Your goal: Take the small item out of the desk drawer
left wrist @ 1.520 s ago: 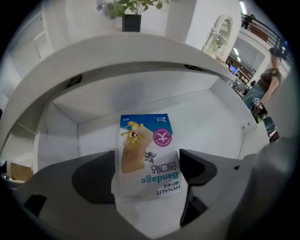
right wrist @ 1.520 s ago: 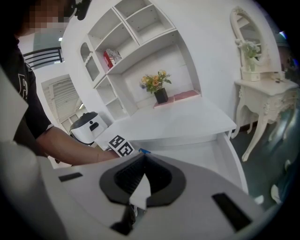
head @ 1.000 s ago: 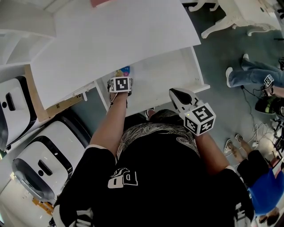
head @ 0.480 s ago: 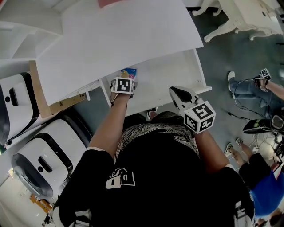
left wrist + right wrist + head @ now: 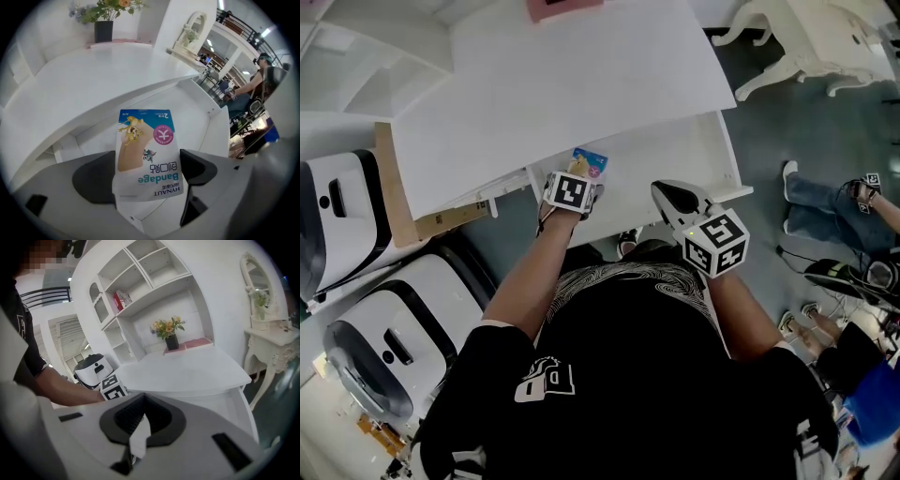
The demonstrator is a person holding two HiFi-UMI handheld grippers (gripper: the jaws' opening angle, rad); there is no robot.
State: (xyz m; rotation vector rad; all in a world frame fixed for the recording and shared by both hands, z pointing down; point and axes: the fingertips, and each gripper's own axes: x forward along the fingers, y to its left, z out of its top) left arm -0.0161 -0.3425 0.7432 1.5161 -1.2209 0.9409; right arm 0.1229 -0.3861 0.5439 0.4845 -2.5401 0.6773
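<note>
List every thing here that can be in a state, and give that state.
Desk drawer: pulled open.
Bandage packet: held over the drawer, its print upside down in the left gripper view.
Left tool: shut on the bandage packet.
Right tool: jaws together, nothing between them, held near the drawer front.
Flower vase: upright at the back of the desk top.
</note>
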